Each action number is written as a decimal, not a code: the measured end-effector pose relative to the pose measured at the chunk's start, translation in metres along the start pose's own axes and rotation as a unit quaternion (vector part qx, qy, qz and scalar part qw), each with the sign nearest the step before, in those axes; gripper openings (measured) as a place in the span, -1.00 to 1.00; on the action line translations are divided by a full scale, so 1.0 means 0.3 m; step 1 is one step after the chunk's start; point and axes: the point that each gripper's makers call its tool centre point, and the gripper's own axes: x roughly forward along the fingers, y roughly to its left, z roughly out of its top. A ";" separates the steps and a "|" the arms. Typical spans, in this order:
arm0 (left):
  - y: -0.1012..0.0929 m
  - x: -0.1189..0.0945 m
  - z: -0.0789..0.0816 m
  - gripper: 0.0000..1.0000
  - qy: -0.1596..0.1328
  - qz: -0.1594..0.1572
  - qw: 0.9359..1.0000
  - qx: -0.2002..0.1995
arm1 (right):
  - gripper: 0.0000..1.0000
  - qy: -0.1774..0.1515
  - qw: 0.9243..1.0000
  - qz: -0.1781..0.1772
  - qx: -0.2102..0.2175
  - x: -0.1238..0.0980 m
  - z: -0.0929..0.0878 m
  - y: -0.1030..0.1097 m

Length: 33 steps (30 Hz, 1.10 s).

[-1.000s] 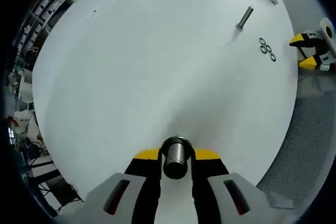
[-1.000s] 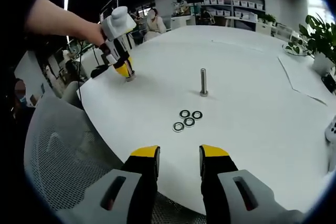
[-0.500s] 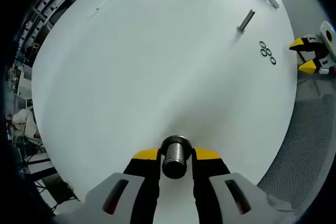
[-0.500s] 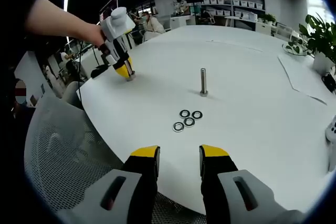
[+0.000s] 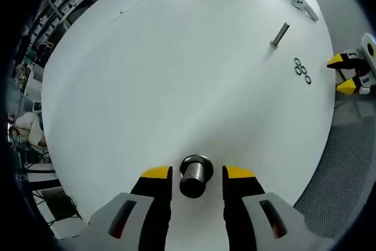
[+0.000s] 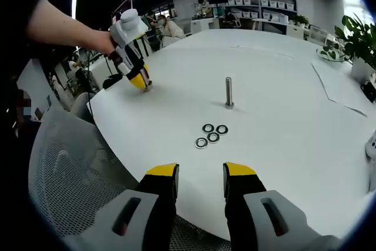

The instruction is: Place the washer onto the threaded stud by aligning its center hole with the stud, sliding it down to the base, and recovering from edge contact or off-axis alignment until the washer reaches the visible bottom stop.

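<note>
Three washers (image 6: 211, 135) lie at twelve o'clock from the empty, spread right gripper (image 6: 200, 178), the nearer one; upright stud (image 6: 228, 93) just beyond. The left gripper (image 5: 196, 176) spreads beside a second stud (image 5: 195, 176).

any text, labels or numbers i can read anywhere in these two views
None can be read. The white table, the upright stud, the washers and both grippers' jaws carry no visible print. The background shelf bins are too small and blurred to show any lettering.
</note>
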 end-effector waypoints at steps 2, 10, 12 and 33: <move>0.002 -0.011 0.010 -0.33 -0.010 0.004 1.000 -0.006 | -0.34 0.000 1.000 0.002 -0.001 0.000 0.001 0.002; 0.013 -0.078 0.067 -0.30 -0.069 0.032 0.996 -0.037 | -0.34 0.001 1.000 0.007 -0.005 0.002 0.000 0.010; 0.008 -0.092 0.075 -0.29 -0.078 0.034 0.996 -0.041 | -0.34 0.003 1.000 0.007 -0.005 0.003 -0.002 0.010; -0.055 -0.242 0.111 -0.27 -0.205 0.074 0.971 -0.094 | -0.34 0.013 1.000 0.015 -0.019 0.008 -0.012 0.023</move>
